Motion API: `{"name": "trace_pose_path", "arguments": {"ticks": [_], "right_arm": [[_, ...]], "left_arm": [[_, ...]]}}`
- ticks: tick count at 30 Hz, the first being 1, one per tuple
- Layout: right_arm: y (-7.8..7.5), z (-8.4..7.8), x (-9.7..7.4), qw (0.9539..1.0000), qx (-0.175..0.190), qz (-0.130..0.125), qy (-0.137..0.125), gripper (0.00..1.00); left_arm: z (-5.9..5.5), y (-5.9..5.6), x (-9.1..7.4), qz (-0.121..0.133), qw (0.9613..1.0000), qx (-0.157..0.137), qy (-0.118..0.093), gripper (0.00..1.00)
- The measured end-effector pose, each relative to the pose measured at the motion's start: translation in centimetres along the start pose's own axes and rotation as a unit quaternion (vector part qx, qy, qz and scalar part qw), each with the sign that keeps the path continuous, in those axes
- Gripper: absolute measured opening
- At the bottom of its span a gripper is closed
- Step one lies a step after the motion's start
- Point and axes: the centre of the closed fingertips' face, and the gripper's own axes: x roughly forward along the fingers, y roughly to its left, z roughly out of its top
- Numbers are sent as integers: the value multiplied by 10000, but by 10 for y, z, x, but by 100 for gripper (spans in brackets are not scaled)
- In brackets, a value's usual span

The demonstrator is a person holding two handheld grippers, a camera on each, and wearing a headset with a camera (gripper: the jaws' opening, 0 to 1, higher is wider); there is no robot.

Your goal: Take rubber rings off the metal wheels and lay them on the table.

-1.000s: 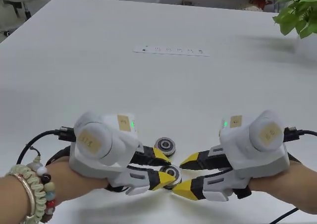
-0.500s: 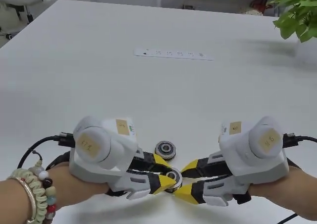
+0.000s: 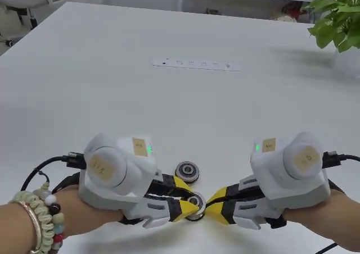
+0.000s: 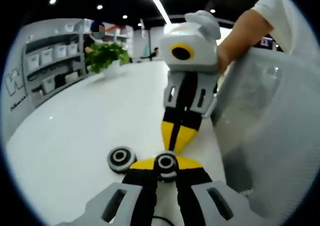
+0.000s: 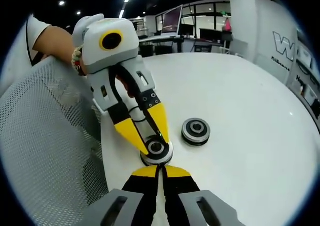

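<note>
Yellow-tipped, the left gripper clamps a metal wheel between its jaws, low on the white table at about 6 o'clock in the head view. The right gripper reaches in from 3 o'clock, jaws pressed together, tips against the wheel's edge; whether they pinch any part of it cannot be told. A second wheel lies flat just beside, at 11 o'clock of the held one.
</note>
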Motion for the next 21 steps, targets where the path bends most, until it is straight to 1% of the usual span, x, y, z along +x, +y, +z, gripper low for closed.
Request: {"name": "trace_pose_path", "arguments": {"ticks": [1,3,4,6,7,8,10,12,14,15,16,18,21], "right_arm": [[0,0,0,10000,39,-13,23,0],[1,0,1,10000,-75,-38,26,0],[0,0,1,10000,-68,-37,22,0],[0,0,1,10000,36,-53,34,0],[0,0,1,9996,255,-88,66,0],[0,0,2,9997,211,-64,85,0],[0,1,2,9996,238,-85,137,0],[-1,-1,2,9982,553,-99,201,0],[-2,-1,2,9966,796,-98,168,0],[-3,-2,1,9949,991,-90,153,0],[-4,-2,1,9941,1067,-91,156,0],[-6,-3,0,9938,1099,-114,160,0],[-7,-3,-2,9915,1288,-122,137,0]], "left_arm": [[0,0,0,4,10000,-19,0,15],[0,0,0,9,10000,-37,-6,15],[0,0,0,12,10000,-32,-11,15],[0,0,0,10,10000,-21,-21,15],[0,0,0,11,10000,-23,-28,15],[0,0,0,14,10000,-25,-37,15],[0,0,0,9,10000,-26,-42,15],[0,0,0,12,10000,-50,-48,15],[0,0,0,17,10000,-60,-58,15],[0,0,0,21,10000,-58,-58,15],[0,0,0,26,10000,-61,-57,15],[1,0,0,34,9999,-123,-48,15],[2,0,1,68,9998,-180,-8,15]]}}
